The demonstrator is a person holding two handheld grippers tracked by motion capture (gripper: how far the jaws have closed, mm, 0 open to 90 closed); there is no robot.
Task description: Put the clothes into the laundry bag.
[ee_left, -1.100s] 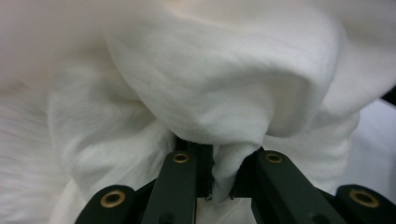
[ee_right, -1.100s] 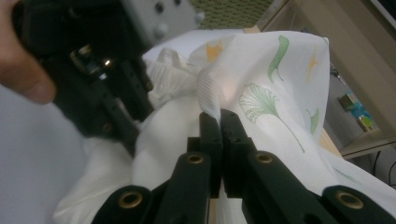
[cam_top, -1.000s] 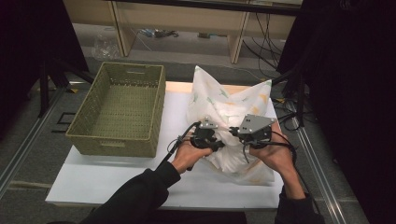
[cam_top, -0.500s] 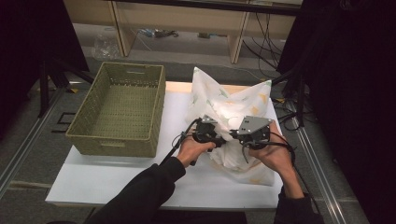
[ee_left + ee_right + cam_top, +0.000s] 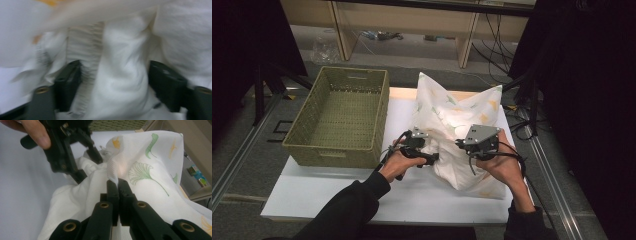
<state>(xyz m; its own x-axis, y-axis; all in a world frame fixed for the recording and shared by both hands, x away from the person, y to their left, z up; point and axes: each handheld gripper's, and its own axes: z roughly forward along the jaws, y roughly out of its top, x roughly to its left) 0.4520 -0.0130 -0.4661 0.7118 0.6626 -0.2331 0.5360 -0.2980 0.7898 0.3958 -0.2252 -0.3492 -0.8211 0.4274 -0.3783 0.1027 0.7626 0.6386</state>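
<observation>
Right gripper [image 5: 117,182] — jaws pinched tight on a fold of the printed pillowcase [image 5: 472,107], which lies on the right half of the white table [image 5: 332,190], its far corners standing up. Left gripper [image 5: 424,152] — jaws spread wide, white fabric bunched between them but not clamped.

Change over the last second: the left gripper has pushed rightward into the near-left opening of the pillowcase and closed much of the gap to the right gripper, which has barely shifted. Judgement: the white inner pillow [image 5: 72,195] is being worked into or out of its cover; which of the two cannot be told.

View differences: the right gripper view shows the ginkgo-leaf print, the pinched fold and the left gripper's open jaws at the fabric; the left gripper view gives blurred white cloth at close range; the high view places the empty green wicker basket [image 5: 312,150] on the left, just beside the pillowcase.
</observation>
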